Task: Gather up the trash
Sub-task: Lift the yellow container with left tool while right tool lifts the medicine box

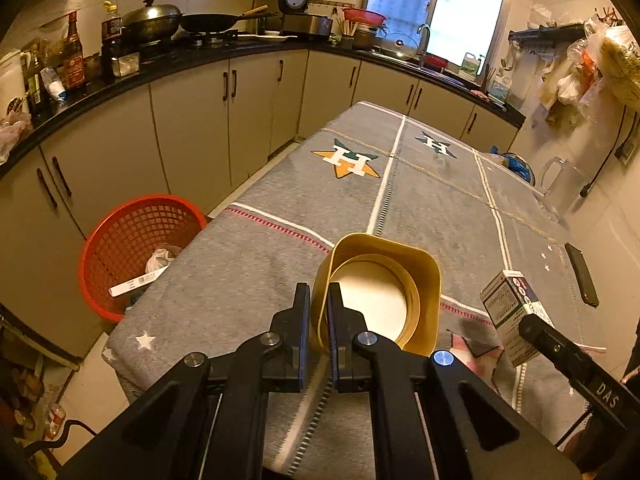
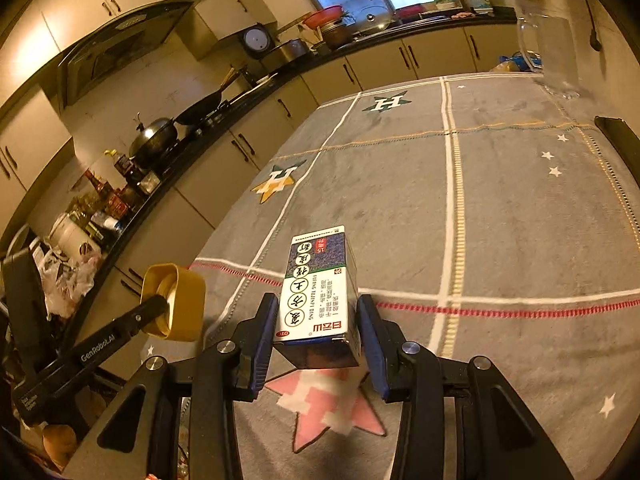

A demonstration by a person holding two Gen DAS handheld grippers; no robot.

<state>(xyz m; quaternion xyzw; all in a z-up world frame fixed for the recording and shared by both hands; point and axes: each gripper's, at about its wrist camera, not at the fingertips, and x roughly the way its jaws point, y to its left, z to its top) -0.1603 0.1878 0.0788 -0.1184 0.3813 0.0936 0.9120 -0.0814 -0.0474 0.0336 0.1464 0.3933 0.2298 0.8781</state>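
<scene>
My left gripper is shut on the wall of a yellow plastic cup and holds it above the grey tablecloth; the cup also shows in the right wrist view. My right gripper is shut on a small white, green and blue medicine box and holds it over the table; the box also shows in the left wrist view. A red mesh basket stands on the floor left of the table, with crumpled paper and a white strip inside.
A black phone lies near the table's right edge. A clear plastic pitcher stands at the far right of the table. Kitchen counters with pots and bottles run along the left and back.
</scene>
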